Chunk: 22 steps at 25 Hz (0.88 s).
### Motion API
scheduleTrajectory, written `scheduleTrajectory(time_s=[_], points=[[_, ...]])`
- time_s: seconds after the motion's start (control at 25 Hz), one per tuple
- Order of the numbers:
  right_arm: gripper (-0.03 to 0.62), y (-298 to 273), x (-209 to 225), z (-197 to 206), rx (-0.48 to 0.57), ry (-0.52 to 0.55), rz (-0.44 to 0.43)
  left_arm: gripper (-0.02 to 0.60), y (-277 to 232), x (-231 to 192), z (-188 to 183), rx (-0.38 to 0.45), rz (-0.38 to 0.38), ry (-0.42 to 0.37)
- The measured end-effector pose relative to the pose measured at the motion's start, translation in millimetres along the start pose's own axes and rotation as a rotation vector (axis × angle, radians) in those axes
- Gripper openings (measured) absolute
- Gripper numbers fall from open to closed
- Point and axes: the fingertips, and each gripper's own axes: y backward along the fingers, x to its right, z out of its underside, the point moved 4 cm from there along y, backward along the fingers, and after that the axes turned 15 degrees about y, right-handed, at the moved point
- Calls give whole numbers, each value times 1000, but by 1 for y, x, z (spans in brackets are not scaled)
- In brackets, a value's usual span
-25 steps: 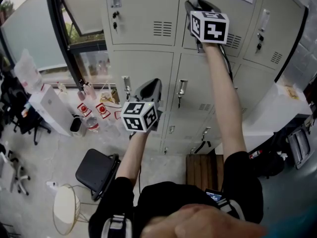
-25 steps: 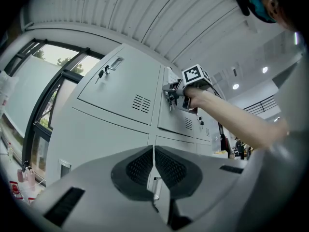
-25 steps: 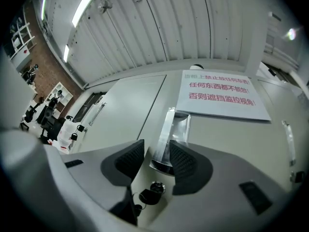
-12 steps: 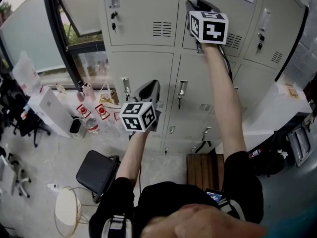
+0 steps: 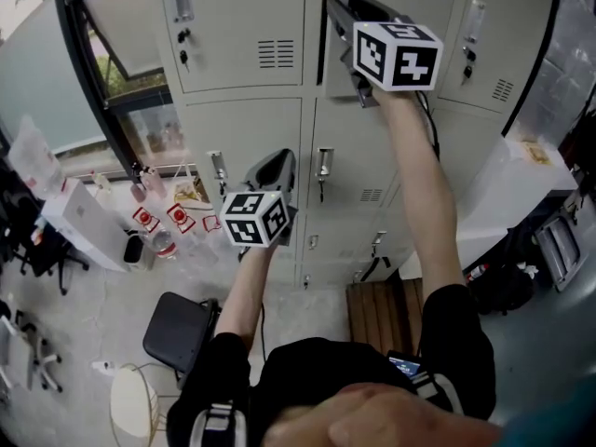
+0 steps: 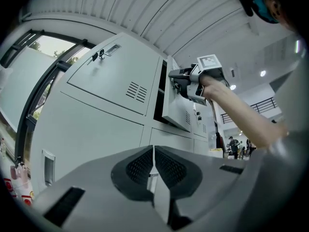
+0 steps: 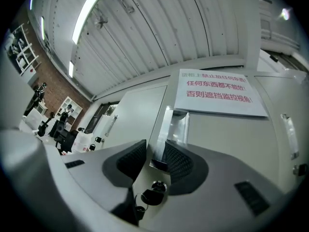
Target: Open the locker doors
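Observation:
A bank of grey lockers (image 5: 247, 124) fills the head view. My right gripper (image 5: 337, 17) is raised to the upper middle locker door (image 5: 445, 17), shut on that door's vertical metal handle (image 7: 167, 124); a key (image 7: 150, 196) hangs in the lock just below the pads. That door (image 6: 175, 111) stands ajar, with a dark gap along its left edge. My left gripper (image 5: 276, 168) hangs lower, in front of the middle row, apart from the doors. Its jaws (image 6: 153, 161) are shut with nothing between them. The other doors look closed.
A paper notice with red print (image 7: 217, 93) is stuck on the held door. A window (image 5: 112, 54) is at the left. On the floor are a dark chair (image 5: 182, 329), bottles (image 5: 158, 236) and a wooden crate (image 5: 377, 315). A white counter (image 5: 507, 189) stands at the right.
The upper middle door has swung out a little, with my right gripper on its handle. The head view has shifted, so the lockers sit further left. My left gripper has barely moved.

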Motion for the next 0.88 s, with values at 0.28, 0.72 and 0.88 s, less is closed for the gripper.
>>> scheduleTrajectory(time_s=[0.28,0.72,0.88], points=[[134,36,5,-14,64,-51,-82,11,-13,15,10,-31,40,1],[135,93,18,-27,138,-130,-188,11,-26,42,27,-73,99,-2],[135,114,26,-31,153,-160,-229,11,-28,52,32,-93,126,9]])
